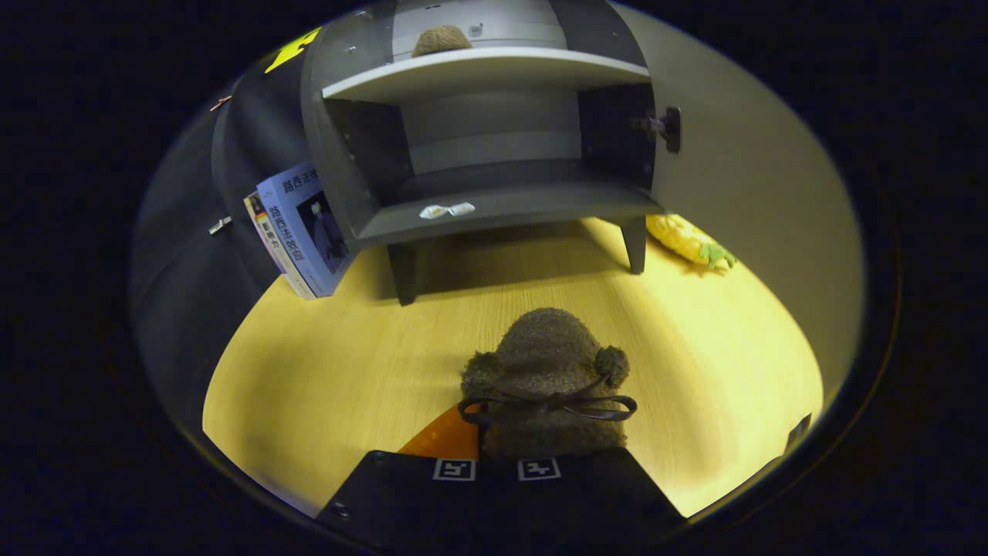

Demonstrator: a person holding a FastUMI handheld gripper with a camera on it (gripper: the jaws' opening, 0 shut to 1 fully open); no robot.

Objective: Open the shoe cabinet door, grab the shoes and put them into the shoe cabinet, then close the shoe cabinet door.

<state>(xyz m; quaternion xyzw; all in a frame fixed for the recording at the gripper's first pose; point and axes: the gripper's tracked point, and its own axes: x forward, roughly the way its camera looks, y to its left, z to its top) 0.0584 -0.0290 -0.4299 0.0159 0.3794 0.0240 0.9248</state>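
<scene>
My gripper (498, 465) is shut on a brown fuzzy shoe (546, 371) with two pompoms and a dark ribbon bow, gripping its near end. The shoe points ahead toward the grey shoe cabinet (494, 208), which stands beyond the fingers on short legs. The cabinet door (741, 201) is swung open to the right, and its dark knob (670, 128) shows on the edge. The lower shelf holds only two small white tags (446, 209). A second brown fuzzy shoe (441, 38) sits on the upper shelf (486, 71).
Books (302, 228) lean against the cabinet's left side. A yellow toy with green leaves (689, 240) lies behind the cabinet's right leg, by the door. An orange object (445, 437) lies under the held shoe. The wooden tabletop (324, 363) stretches between me and the cabinet.
</scene>
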